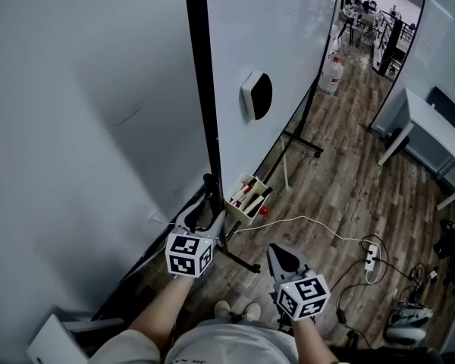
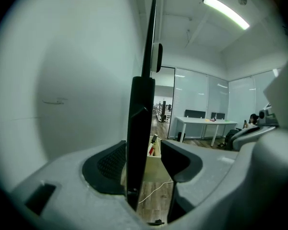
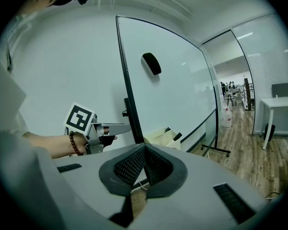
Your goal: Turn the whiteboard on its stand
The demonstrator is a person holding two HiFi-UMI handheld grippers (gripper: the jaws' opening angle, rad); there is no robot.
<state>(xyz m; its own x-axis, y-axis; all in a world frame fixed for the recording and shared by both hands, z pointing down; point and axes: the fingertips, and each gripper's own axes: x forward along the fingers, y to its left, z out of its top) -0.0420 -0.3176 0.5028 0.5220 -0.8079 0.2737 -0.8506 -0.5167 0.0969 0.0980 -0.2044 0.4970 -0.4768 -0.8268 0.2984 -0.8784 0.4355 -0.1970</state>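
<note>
Straddling the black frame [image 2: 140,119] of the whiteboard [image 1: 288,44] with jaws parted, the left gripper [image 2: 144,164] should clamp squarely before swinging the upright board on its stand [image 1: 239,260]; the right gripper [image 3: 143,164], closed and empty, hangs back.

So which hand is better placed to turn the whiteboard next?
Left. The left gripper has its jaws open on either side of the whiteboard at its black edge, so it probably only needs to close. The right gripper is shut, empty and short of it.
</note>
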